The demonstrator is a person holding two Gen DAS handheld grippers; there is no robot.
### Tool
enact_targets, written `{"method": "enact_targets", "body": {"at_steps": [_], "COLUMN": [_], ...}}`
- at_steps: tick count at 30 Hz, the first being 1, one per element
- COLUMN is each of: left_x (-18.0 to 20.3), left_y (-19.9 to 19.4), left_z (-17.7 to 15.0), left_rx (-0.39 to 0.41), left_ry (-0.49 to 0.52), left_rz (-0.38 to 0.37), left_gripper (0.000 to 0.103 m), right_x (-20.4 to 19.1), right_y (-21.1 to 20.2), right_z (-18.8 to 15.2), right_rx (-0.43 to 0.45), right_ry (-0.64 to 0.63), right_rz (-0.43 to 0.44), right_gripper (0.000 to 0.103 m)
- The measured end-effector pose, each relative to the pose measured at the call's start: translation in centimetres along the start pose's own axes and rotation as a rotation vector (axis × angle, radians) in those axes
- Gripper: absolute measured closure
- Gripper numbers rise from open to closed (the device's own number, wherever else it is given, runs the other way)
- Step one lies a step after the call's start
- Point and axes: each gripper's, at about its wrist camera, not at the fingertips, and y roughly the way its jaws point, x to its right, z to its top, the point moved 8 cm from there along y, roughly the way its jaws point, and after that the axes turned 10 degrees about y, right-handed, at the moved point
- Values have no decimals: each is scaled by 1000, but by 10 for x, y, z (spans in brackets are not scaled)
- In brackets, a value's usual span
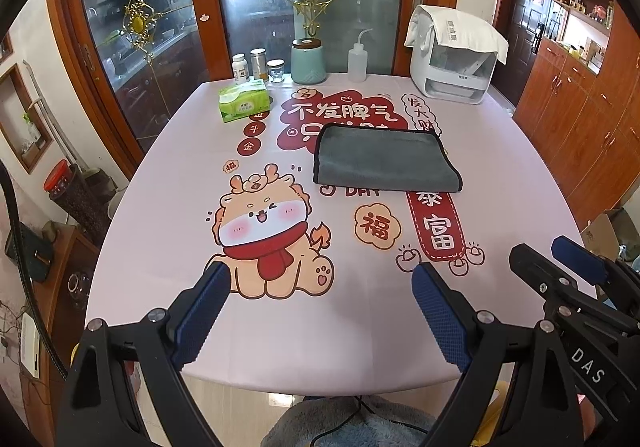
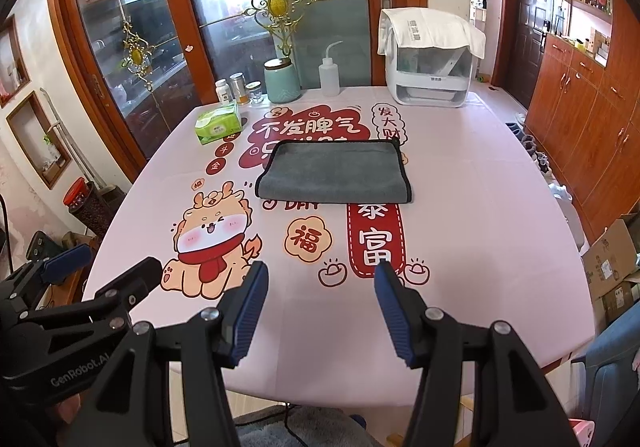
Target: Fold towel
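The grey towel (image 1: 386,159) lies folded flat in the middle of the bench (image 1: 160,207) — well apart from both tools. The left hand-held gripper (image 1: 322,311) and right hand-held gripper (image 2: 322,313) hover near the bench's front edge — fingers spread apart, holding nothing.

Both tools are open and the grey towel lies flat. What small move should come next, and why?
Probably move both tools forward toward the near edge of the grey towel. The left tool and the right tool are open, hold nothing, and are well short of the towel, near the table's front edge.
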Motion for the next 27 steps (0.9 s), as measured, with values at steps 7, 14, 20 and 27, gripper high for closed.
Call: {"method": "enact_targets", "body": {"at_steps": [7,14,20,27], "left_x": [1,0,0,-1], "left_y": [1,2,3,4], "left_z": [-2,-3,-4,-4], "left_rx": [-8,-10,-12,-13], "left_ry": [1,0,-1,-1], "left_rz": [-2,-2,-2,-2], "left_gripper": [12,12,12,12], "right_x": [1,-1,-2,-2], "right_y": [1,3,5,5], "right_z": [-1,-3,-4,-4], "right_rx": [-5,-12,-19,-19], "right_ry": [0,1,1,2], "right_rz": [1,1,2,2], "right_gripper": [47,47,47,47]}}
